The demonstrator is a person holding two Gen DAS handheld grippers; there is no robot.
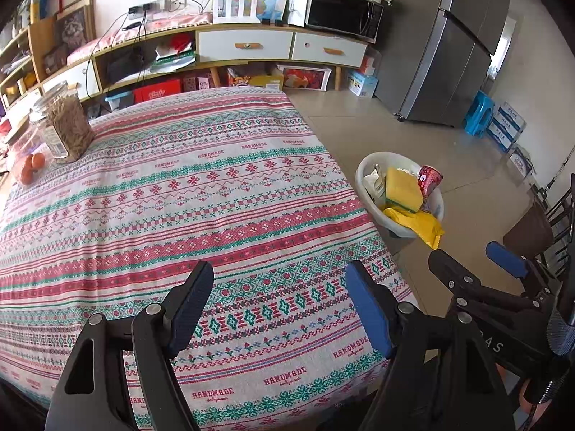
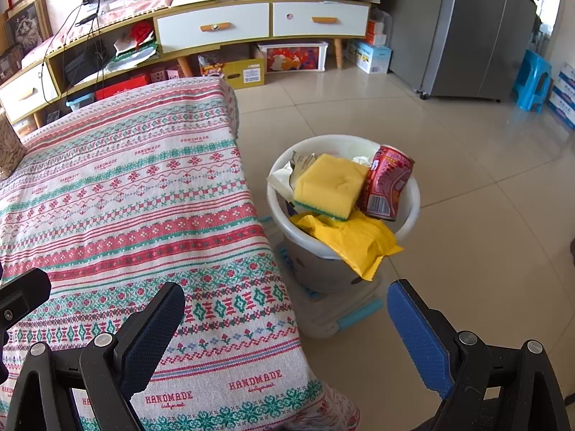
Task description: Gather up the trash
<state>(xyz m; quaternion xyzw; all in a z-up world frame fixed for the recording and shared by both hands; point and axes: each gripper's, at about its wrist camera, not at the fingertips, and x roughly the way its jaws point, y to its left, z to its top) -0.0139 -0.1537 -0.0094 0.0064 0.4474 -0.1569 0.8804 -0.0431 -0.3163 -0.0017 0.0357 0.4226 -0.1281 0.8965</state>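
A white bin [image 2: 413, 194] stands on the floor right of the table. It holds a yellow sponge [image 2: 329, 185], a red can [image 2: 386, 183], a yellow wrapper [image 2: 355, 240] that hangs over the rim, and crumpled paper [image 2: 287, 176]. The bin also shows in the left wrist view [image 1: 363, 176]. My left gripper [image 1: 276, 305] is open and empty above the table's near right part. My right gripper [image 2: 287, 337] is open and empty over the table's front right corner, short of the bin. It also shows in the left wrist view [image 1: 478, 262].
The table carries a patterned cloth [image 1: 179, 197]. A jar of dry food [image 1: 68, 125] and a bag of oranges [image 1: 28, 165] stand at its far left. A low cabinet [image 2: 215, 28], a fridge [image 2: 467, 28] and a blue stool [image 2: 533, 79] stand behind.
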